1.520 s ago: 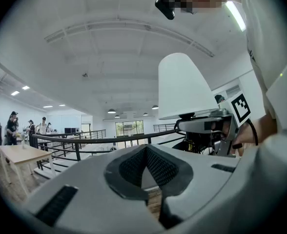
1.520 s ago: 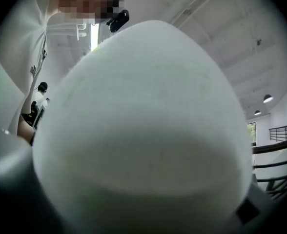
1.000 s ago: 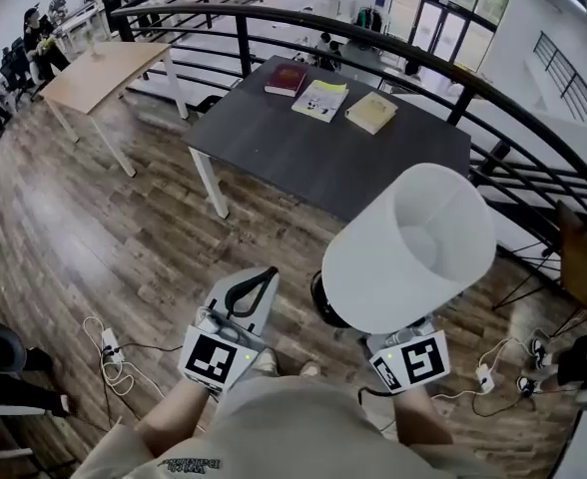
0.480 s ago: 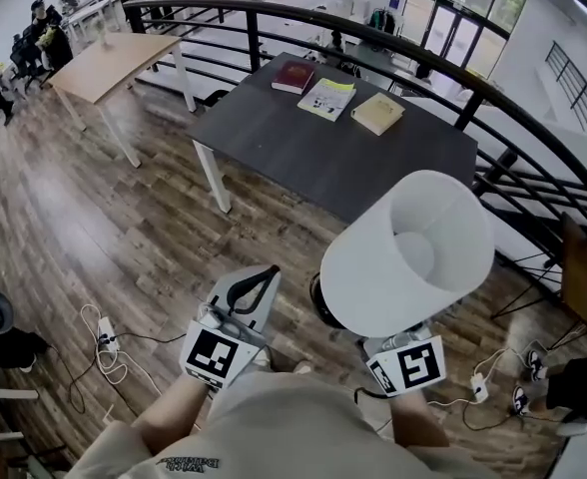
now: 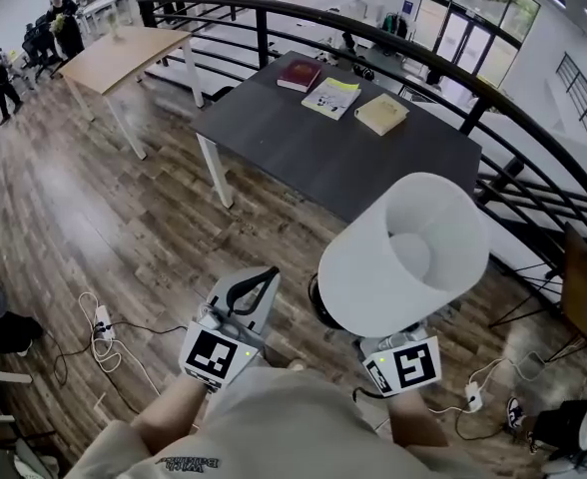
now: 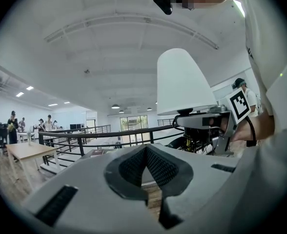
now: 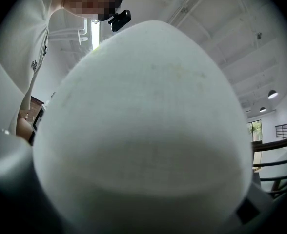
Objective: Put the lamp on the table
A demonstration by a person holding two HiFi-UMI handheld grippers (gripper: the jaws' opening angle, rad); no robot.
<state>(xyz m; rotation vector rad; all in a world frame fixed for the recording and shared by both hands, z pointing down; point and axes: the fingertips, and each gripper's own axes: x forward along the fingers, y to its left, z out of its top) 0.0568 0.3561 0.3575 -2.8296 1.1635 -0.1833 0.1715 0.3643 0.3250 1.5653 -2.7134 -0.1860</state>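
Right gripper (image 5: 402, 355) was clamped on the white lamp with a conical fabric shade (image 5: 403, 252), which sat right above it. Left gripper (image 5: 257, 283) was closed on nothing. Dark grey rectangular table (image 5: 313, 153) was well ahead of both, so I'd say the placing wasn't done yet.

The lamp (image 5: 403, 257) has a white, slightly tapered shade, its open mouth tilted up toward 1 o'clock. A black base shows at the shade's 8 o'clock edge. The lamp is up in the air over the wood floor (image 5: 124, 228), well apart from the dark-topped, white-legged table (image 5: 333, 158) at its 11 o'clock.
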